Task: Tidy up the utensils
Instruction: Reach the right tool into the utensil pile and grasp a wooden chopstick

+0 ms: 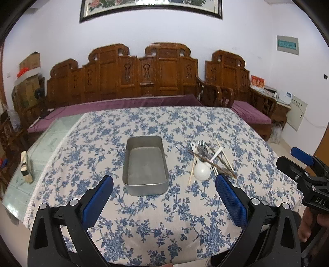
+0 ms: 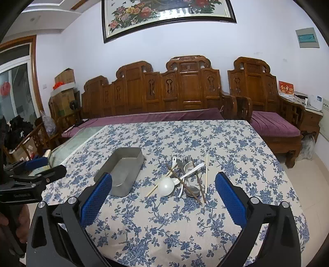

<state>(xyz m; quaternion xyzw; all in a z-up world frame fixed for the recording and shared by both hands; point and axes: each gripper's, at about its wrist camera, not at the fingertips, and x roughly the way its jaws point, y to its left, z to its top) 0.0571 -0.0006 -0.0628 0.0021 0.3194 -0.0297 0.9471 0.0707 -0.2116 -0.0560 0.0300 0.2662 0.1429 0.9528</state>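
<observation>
Table (image 1: 144, 226) carries a blue-flowered cloth (image 2: 164, 236); a strip of glass top (image 1: 51, 143) shows bare on the left side.

Tin (image 1: 145, 164): grey metal, rectangular, rounded corners, nothing inside. It sits near the middle of the cloth, long axis running away from the left wrist camera.

Pile (image 1: 207, 162): lies to the right of the tin, apart from it, not touching. Contents as far as can be made out:
- ladle (image 2: 167, 185), white, bowl down at the near edge of the pile
- fork (image 2: 182, 162), metal, tines pointing to the far side
- white spoon (image 2: 193, 170) lying slantwise across the top
- metal spoon (image 2: 192, 190), bowl at the near end, partly under the sticks
- dark chopsticks (image 2: 185, 182) crossing over the heap
- pale chopstick (image 2: 206, 172) at the right edge (another pale one pokes out on the left under the ladle)
Exact count of pieces cannot be told; they overlap.

Left gripper (image 1: 164, 188): jaws spread wide, nothing between the blue pads, held above the near part of the table and facing the tin.

Right gripper (image 2: 163, 184): jaws also spread wide, holding nothing, held above the near part of the table and facing the pile (its outline also shows at the right edge of the left wrist view).

Background: carved wooden bench (image 1: 131, 82) with purple cushions (image 1: 115, 106) behind the table, framed flower picture (image 2: 164, 14) on the wall above it.
</observation>
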